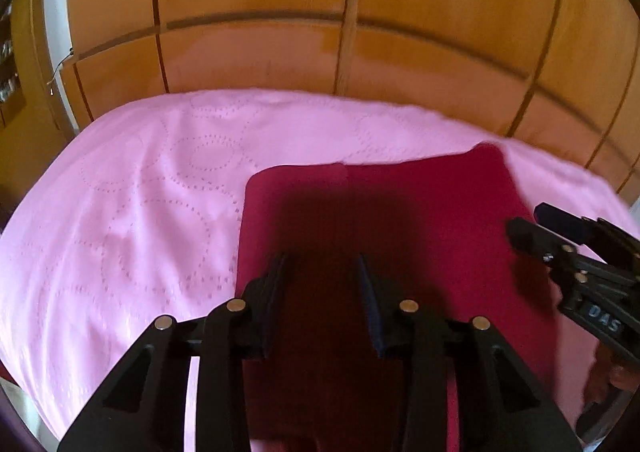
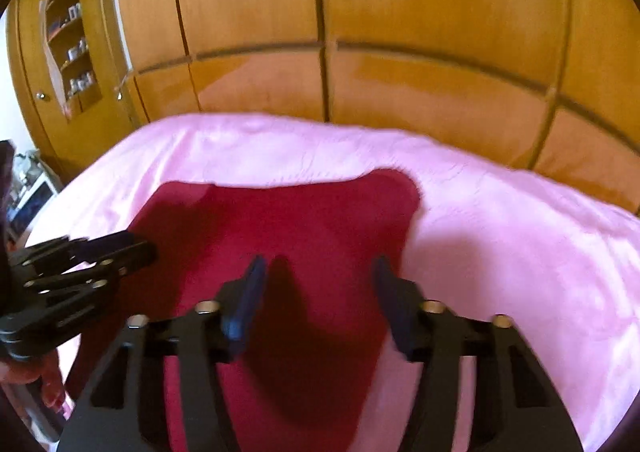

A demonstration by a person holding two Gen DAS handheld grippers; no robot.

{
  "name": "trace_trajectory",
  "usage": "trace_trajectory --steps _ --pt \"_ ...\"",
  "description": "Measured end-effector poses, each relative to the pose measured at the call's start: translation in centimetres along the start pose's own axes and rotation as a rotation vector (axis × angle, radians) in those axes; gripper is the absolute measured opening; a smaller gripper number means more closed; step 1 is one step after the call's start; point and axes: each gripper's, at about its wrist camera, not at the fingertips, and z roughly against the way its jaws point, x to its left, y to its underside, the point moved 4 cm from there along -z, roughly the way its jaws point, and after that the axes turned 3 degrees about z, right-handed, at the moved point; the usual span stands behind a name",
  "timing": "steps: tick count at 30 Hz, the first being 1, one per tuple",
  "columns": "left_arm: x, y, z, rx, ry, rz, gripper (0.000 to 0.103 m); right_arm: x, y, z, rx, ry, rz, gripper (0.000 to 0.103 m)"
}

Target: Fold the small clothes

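Both grippers hover jaws apart, empty, over dark red flat knit garment (image 1: pixel 380 219) on pink quilted bedspread (image 1: pixel 140 191); long axis runs away; left gripper (image 1: pixel 322 272) over middle, right gripper (image 2: pixel 320 272) nearer its right edge.

Pale pink bedspread (image 1: pixel 152 187) stitched with dotted ring patterns, covering the bed; lightly creased, sunlit on the right side in the right wrist view (image 2: pixel 520 244). Behind it, a glossy orange-brown wooden wardrobe wall (image 1: pixel 260 11) of tall panels split by dark vertical seams and one horizontal band, running the full width (image 2: pixel 420 11). At far left in the right wrist view, a matching wooden cabinet door (image 2: pixel 52 91) with a round knob and a glazed pane showing shelves of small items, too blurred to identify.
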Motion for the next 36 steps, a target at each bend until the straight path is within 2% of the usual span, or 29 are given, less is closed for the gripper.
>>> trace_trajectory --steps 3,5,8,12,13,14,15,17,18,23,30,36 --pt "0.0 0.0 -2.8 0.039 -0.011 -0.018 0.035 -0.7 0.6 -2.6 0.065 0.042 -0.007 0.046" --pt "-0.1 0.3 -4.2 0.022 -0.006 -0.044 0.035 -1.2 0.9 -3.9 0.075 0.053 -0.02 0.049" --pt "0.3 0.4 -4.6 0.006 0.027 -0.019 0.036 -1.8 1.4 -4.8 0.043 0.044 -0.081 0.051" --pt "0.6 0.8 -3.8 -0.029 0.064 -0.008 0.036 -1.6 1.9 -4.4 -0.02 0.038 -0.067 0.052" --pt "0.9 0.9 -3.4 -0.033 0.076 0.004 0.038 -1.6 2.0 -3.7 -0.039 0.023 -0.064 0.058" --pt "1.1 1.0 -3.0 -0.033 0.083 0.018 0.039 -1.7 2.0 -3.3 -0.045 0.018 -0.069 0.07" --pt "1.3 1.2 -2.5 -0.029 0.087 0.034 0.044 -2.0 2.1 -2.8 -0.04 0.017 -0.085 0.076" --pt "1.9 1.9 -1.1 -0.024 0.09 0.071 0.063 -3.1 3.0 -1.4 -0.035 -0.03 -0.17 0.078" --pt "2.3 2.1 -0.8 -0.018 0.081 0.089 0.078 -3.5 3.4 -1.0 -0.033 -0.051 -0.201 0.078" --pt "3.5 4.1 0.6 0.001 0.083 0.171 0.081 -4.5 5.5 0.7 -0.002 -0.145 -0.301 0.078" --pt "3.5 5.0 1.5 0.0 0.048 0.154 0.088 -4.0 6.1 1.3 0.031 -0.209 -0.349 0.079" --pt "3.6 5.3 1.9 0.008 0.063 0.154 0.091 -3.3 6.6 1.3 0.06 -0.259 -0.38 0.081"
